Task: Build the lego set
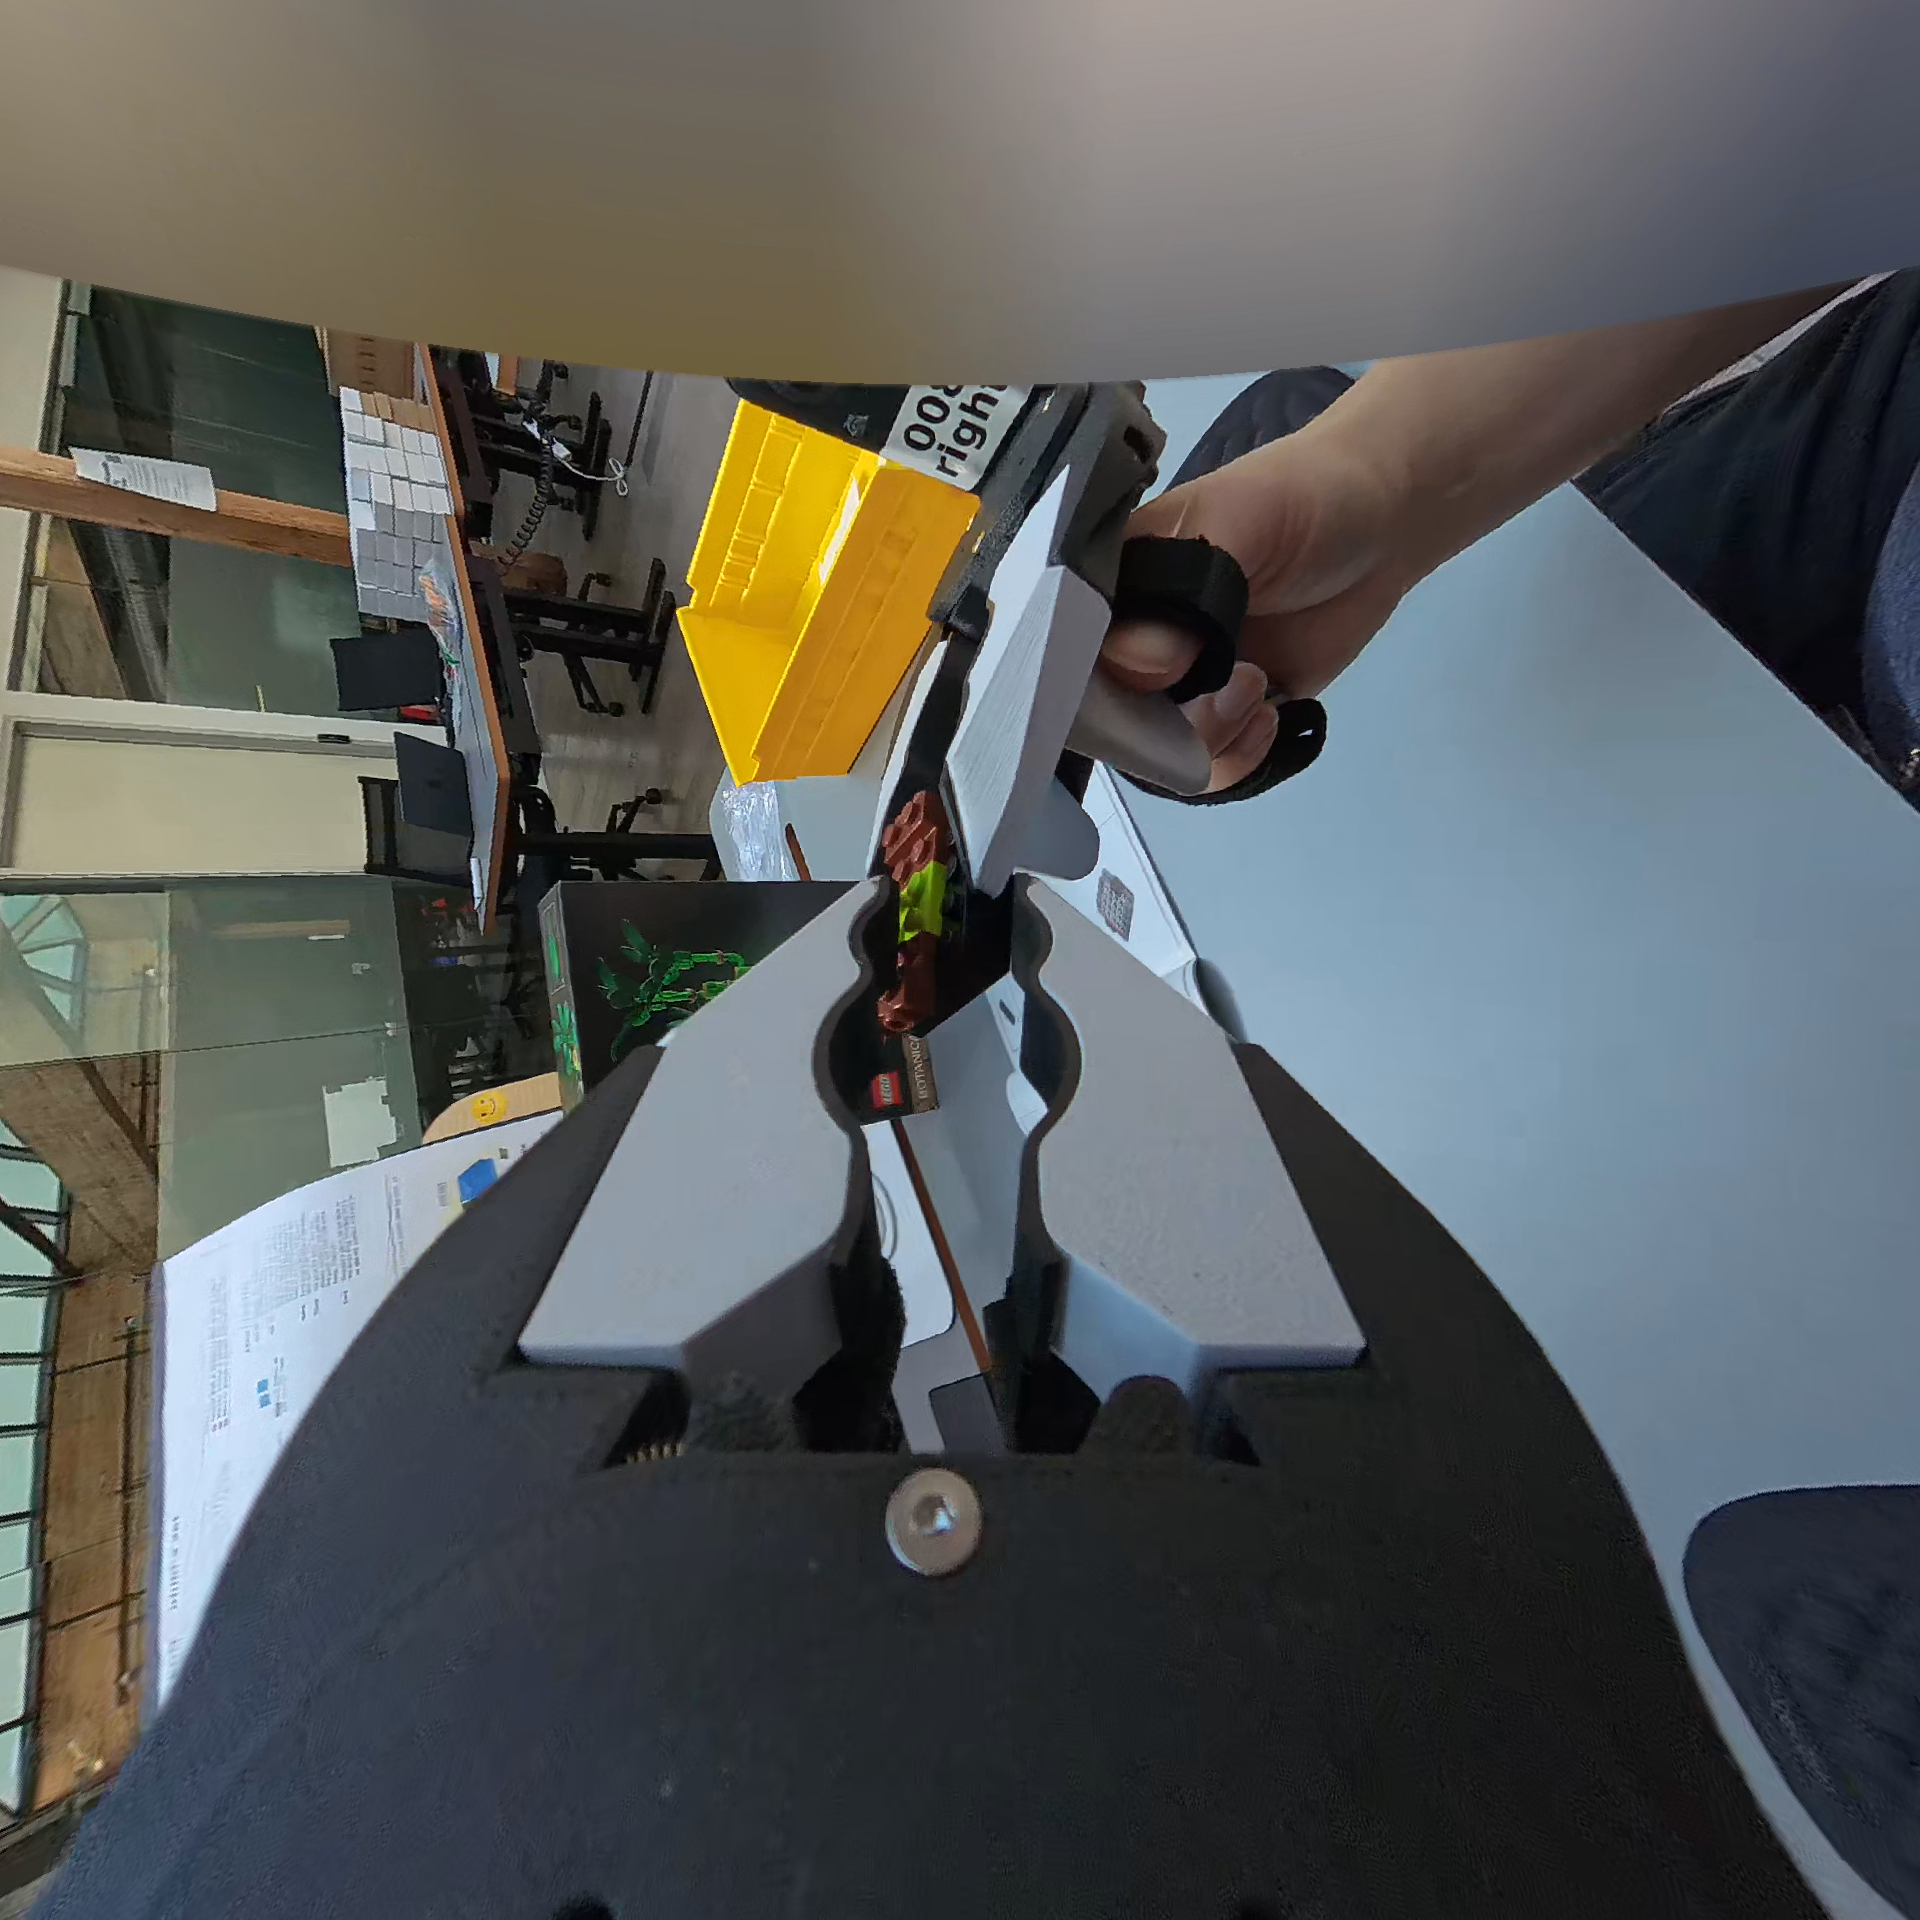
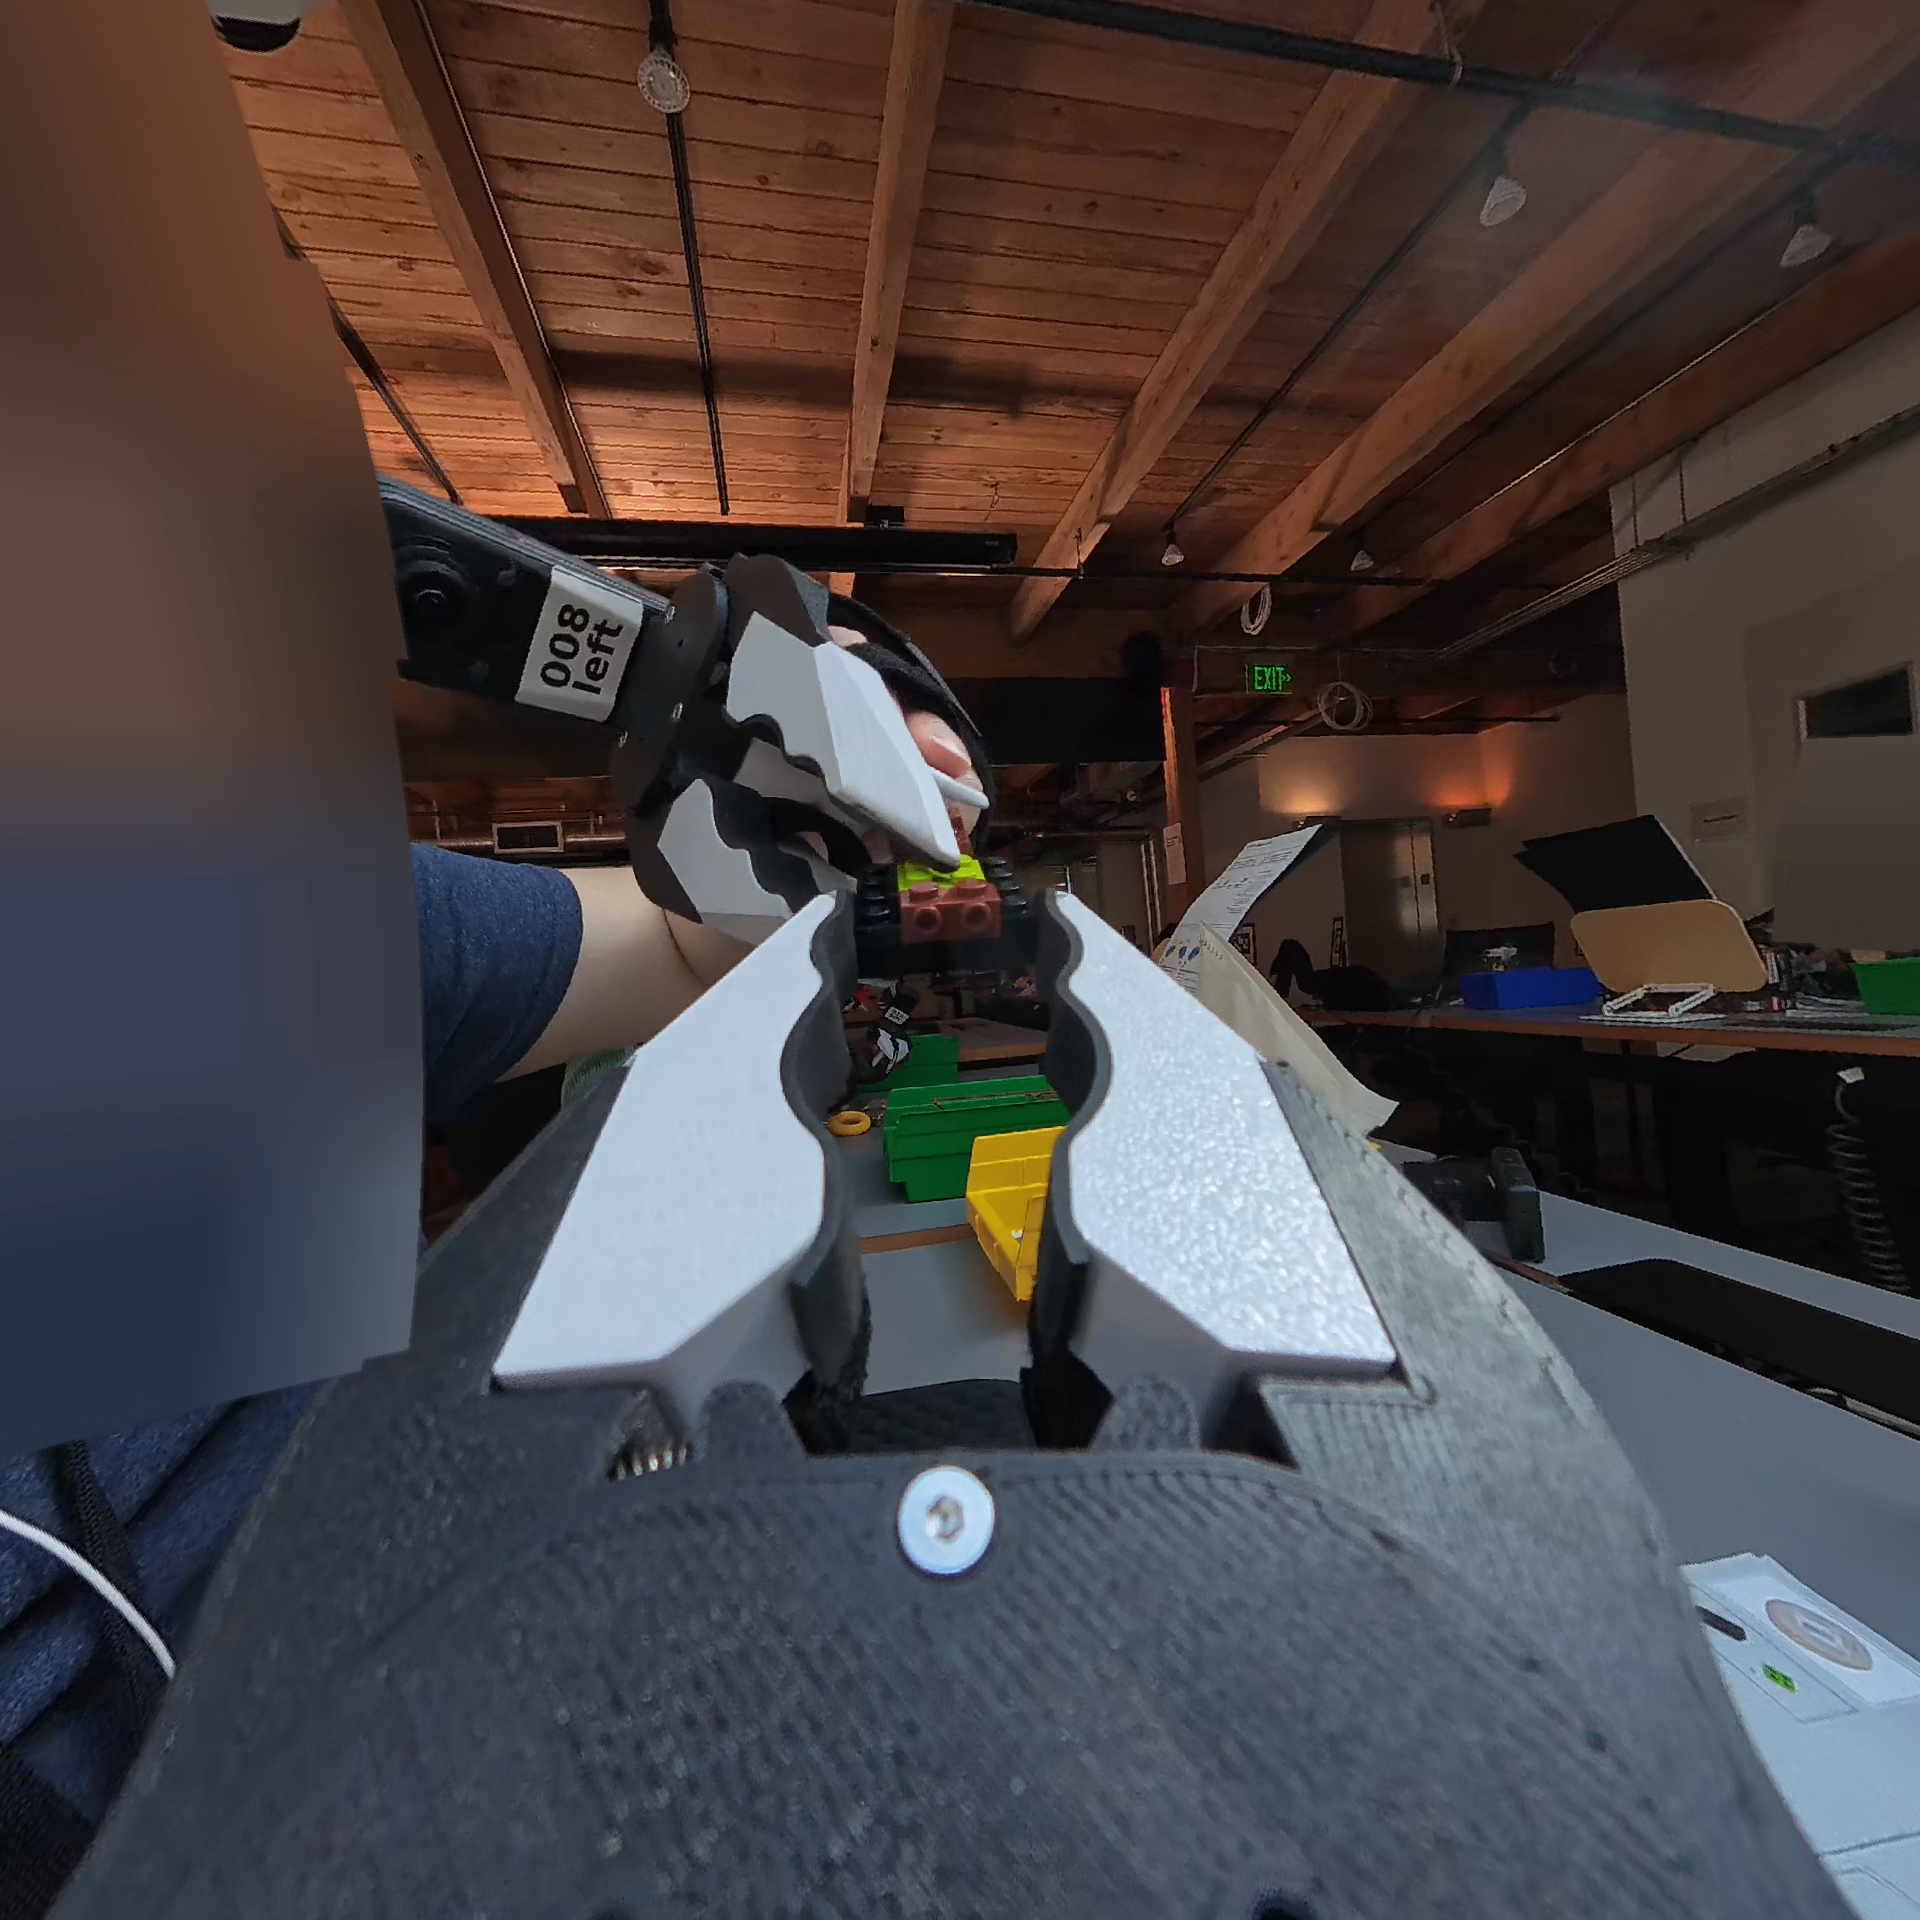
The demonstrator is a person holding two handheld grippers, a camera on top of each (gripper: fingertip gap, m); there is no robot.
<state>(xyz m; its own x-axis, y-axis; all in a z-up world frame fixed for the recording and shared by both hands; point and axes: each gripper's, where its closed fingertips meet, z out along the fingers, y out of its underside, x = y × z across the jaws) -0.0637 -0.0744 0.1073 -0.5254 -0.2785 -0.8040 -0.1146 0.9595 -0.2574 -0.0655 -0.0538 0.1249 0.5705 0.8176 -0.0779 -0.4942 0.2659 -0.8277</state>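
Observation:
A small Lego assembly, a black base [image 2: 881, 933] with brown bricks [image 2: 956, 916] and a lime piece [image 2: 935, 873] on top, is held up in the air between both grippers. My right gripper [image 2: 940, 909] is shut on the sides of the black base. My left gripper [image 2: 894, 873] comes in from the upper left, with one finger [image 2: 883, 748] on the lime piece and the other under the base. In the left wrist view my left gripper [image 1: 954, 899] closes around the lime piece [image 1: 925, 904] and brown bricks [image 1: 909, 997], and the right gripper [image 1: 935, 831] reaches in from above.
A yellow bin [image 1: 821, 603], the dark set box [image 1: 644, 977] and an instruction sheet [image 1: 281, 1351] lie on the grey table [image 1: 1455, 935]. Green bins [image 2: 956, 1122] and a yellow bin [image 2: 1008, 1195] sit below the right gripper. A person's hand [image 1: 1278, 561] holds the right gripper. The tips of both grippers are at nearly the same place.

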